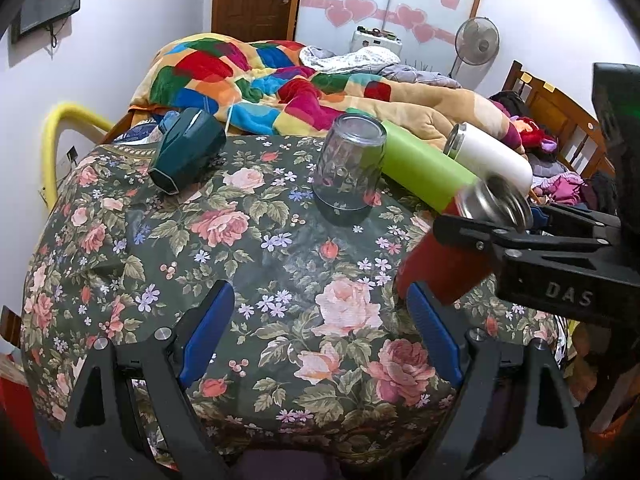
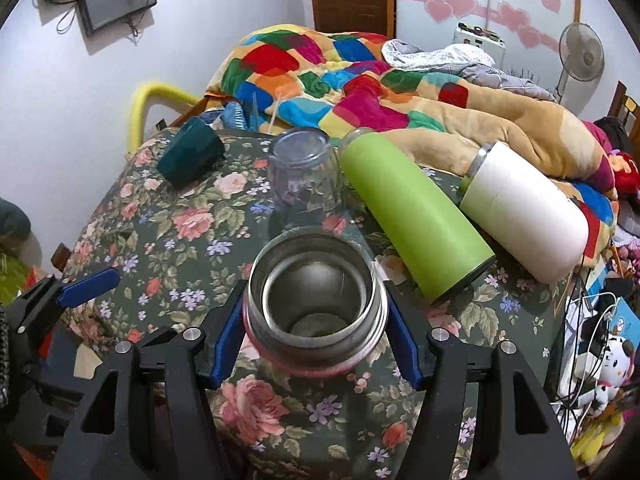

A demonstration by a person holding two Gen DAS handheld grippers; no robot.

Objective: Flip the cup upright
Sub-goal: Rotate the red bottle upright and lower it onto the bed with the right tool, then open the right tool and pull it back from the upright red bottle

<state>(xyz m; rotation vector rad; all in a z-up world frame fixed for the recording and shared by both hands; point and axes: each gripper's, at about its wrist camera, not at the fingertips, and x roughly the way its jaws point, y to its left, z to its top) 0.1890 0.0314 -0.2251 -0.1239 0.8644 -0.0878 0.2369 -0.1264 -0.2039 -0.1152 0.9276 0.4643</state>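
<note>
- red and steel, that's the cup [image 2: 316, 304] in play: the right gripper [image 2: 316, 344] has its blue pads [image 2: 224, 340] clamped on either side of the body, just under the threaded steel neck.
- from the left wrist view the red cup [image 1: 444, 264] leans, foot toward the floral tablecloth [image 1: 248, 264], open steel mouth up and away.
- the right wrist view looks straight down into that open mouth.
- left gripper [image 1: 320, 344] hangs low over the near edge of the table, jaws spread wide, holding nothing.
- further back: a clear glass [image 1: 348, 168] standing mouth-down, a green bottle [image 2: 416, 216] and a white bottle [image 2: 524, 224] lying side by side, a dark teal cup [image 1: 188, 156] tipped over on the left.
</note>
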